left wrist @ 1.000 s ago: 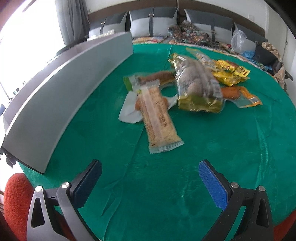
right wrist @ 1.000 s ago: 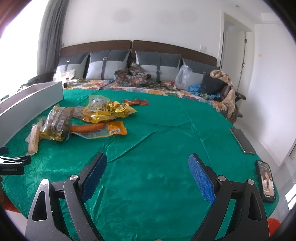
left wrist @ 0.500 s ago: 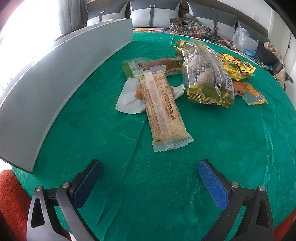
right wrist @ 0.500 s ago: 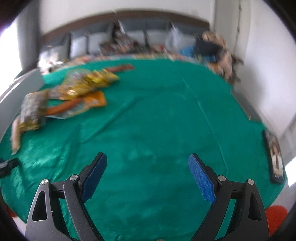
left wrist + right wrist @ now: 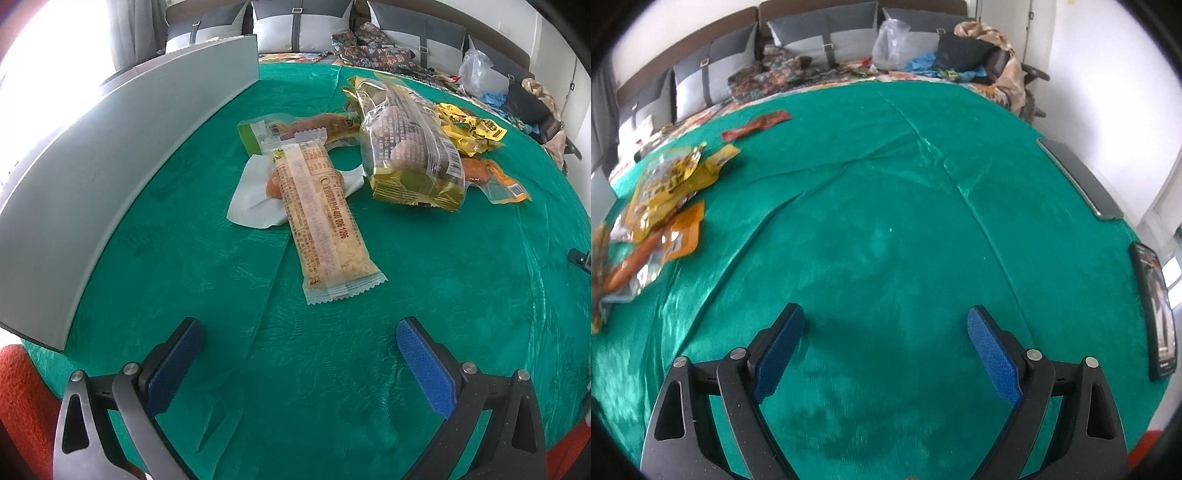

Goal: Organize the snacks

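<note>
Snack packets lie in a heap on the green tablecloth (image 5: 424, 295). A long clear-wrapped cereal bar (image 5: 321, 218) points toward my left gripper (image 5: 299, 339), which is open and empty just short of the bar's near end. Behind the bar lie a white packet (image 5: 251, 195), a green-edged sausage pack (image 5: 280, 129), a gold bag of brown rolls (image 5: 410, 147), yellow packets (image 5: 469, 129) and an orange sausage pack (image 5: 491, 177). My right gripper (image 5: 884, 326) hangs open over bare cloth, with the snack heap (image 5: 661, 199) far to its left and a red packet (image 5: 757, 125) further back.
A long grey box wall (image 5: 122, 147) runs along the table's left side. Two phones (image 5: 1156, 306) (image 5: 1078, 177) lie at the right edge of the table. A sofa with grey cushions (image 5: 827, 33), bags and clothes stands behind. A red cushion (image 5: 22, 406) sits below the left table edge.
My left gripper has come closer to the cereal bar. My right gripper has tilted down and swung right, so the snacks have slid to the left edge of its view.
</note>
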### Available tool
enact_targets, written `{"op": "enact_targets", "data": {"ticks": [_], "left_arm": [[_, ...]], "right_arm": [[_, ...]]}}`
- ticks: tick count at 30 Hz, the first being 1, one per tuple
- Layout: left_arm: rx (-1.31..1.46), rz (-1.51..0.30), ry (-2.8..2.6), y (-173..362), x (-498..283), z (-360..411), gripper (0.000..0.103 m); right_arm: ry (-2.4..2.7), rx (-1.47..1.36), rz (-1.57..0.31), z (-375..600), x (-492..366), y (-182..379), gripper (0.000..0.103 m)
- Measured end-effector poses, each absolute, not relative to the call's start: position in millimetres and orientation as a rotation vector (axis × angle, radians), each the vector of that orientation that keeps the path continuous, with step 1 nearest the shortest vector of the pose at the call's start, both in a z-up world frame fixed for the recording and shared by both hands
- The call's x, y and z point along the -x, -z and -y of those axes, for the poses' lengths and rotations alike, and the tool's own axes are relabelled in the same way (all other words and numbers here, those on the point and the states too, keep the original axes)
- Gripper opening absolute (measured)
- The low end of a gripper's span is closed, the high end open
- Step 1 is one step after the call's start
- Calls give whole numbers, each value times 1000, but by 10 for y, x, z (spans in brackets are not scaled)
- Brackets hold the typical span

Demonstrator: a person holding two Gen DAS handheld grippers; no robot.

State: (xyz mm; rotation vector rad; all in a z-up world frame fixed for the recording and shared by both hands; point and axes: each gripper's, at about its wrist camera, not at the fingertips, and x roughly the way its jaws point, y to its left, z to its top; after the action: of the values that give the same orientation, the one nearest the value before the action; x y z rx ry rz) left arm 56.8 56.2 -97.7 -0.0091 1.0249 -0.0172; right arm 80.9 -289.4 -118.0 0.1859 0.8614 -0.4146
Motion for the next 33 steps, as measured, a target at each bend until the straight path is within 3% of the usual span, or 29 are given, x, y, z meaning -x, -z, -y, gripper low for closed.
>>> {"op": "enact_targets", "data": {"ticks": [33], "left_arm": [[2,-1009,44,993,-576,-538,103]], "right_arm": [[426,-199,-861,2937,-879,1181,94]]}}
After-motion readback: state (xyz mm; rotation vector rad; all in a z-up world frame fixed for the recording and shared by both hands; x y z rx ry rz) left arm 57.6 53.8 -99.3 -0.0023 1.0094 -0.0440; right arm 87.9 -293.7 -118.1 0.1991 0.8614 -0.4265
